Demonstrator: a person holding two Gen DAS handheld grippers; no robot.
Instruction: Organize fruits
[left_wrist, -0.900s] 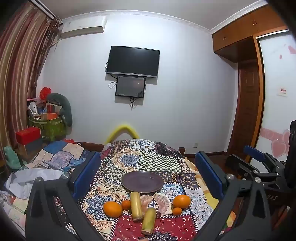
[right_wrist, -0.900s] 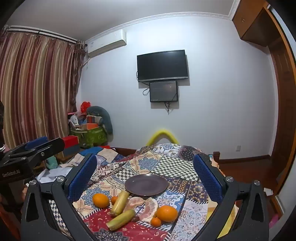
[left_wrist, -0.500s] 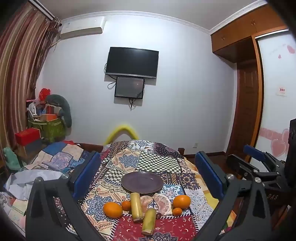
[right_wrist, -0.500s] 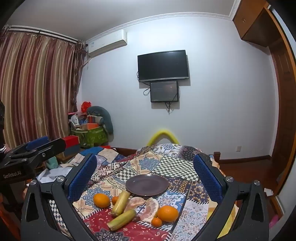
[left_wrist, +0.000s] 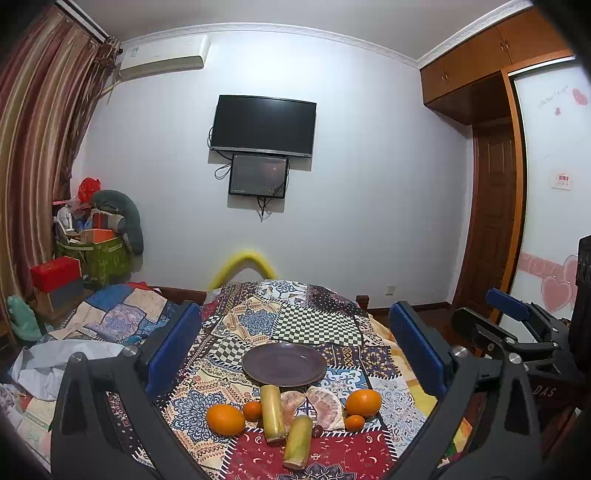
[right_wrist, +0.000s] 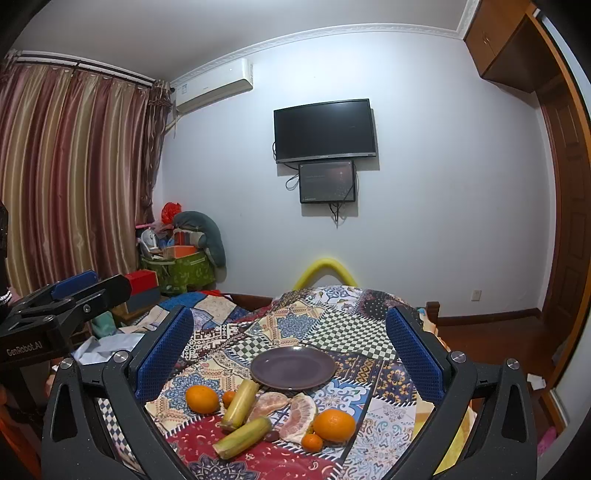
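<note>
An empty dark purple plate (left_wrist: 284, 363) (right_wrist: 293, 368) lies on a patchwork-covered table (left_wrist: 317, 325). In front of it lie two large oranges (left_wrist: 225, 419) (left_wrist: 363, 402), two small tangerines (left_wrist: 252, 410) (left_wrist: 354, 422), two sugarcane pieces (left_wrist: 272, 412) (left_wrist: 298, 439), two peeled pomelo segments (left_wrist: 327, 402) (left_wrist: 292, 400) and a small dark fruit (left_wrist: 317, 429). My left gripper (left_wrist: 295, 350) is open and empty, held back from the fruit. My right gripper (right_wrist: 291, 350) is open and empty, also short of the fruit; it shows at the right in the left wrist view (left_wrist: 517, 325).
A yellow curved foam piece (left_wrist: 242, 264) sticks up behind the table's far edge. Bags and boxes (left_wrist: 92, 251) are piled at the left by the curtain (right_wrist: 74, 177). Patchwork cloth and papers (left_wrist: 103, 321) lie left of the table. A wooden door (left_wrist: 491, 221) stands at the right.
Both views have shifted slightly; the grippers stay open and the fruit and plate have not moved.
</note>
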